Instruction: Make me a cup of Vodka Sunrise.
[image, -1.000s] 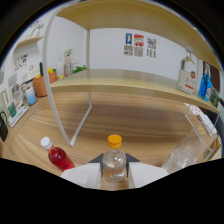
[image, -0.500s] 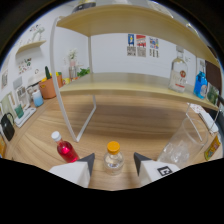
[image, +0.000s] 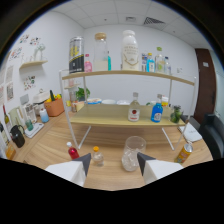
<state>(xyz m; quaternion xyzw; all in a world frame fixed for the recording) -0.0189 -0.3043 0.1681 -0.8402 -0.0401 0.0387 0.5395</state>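
The glass (image: 132, 152) stands empty on the table (image: 165, 167), just ahead of the gripper (image: 113, 163) and a little toward its right finger. The fingers are spread apart and hold nothing.

Half a second ago a small bottle with an orange cap (image: 97, 156) stood close between the fingers; now it stands on the table left of the glass, free of them. The gripper has moved back and tilted up, so the whole shelf (image: 125, 75) is visible. This probably means the orange bottle was just put down, and the next ingredient must be found.

Left of the glass there are two small bottles: the orange-capped one and, beyond it, a red bottle (image: 73, 151). Right of the glass lies one can (image: 183, 151). Behind the glass, on the lower shelf board, stand one clear bottle with a red label (image: 133, 109), perhaps the vodka, and one blue bottle (image: 157, 111). On the top board there are several tall bottles; their exact number cannot be counted.
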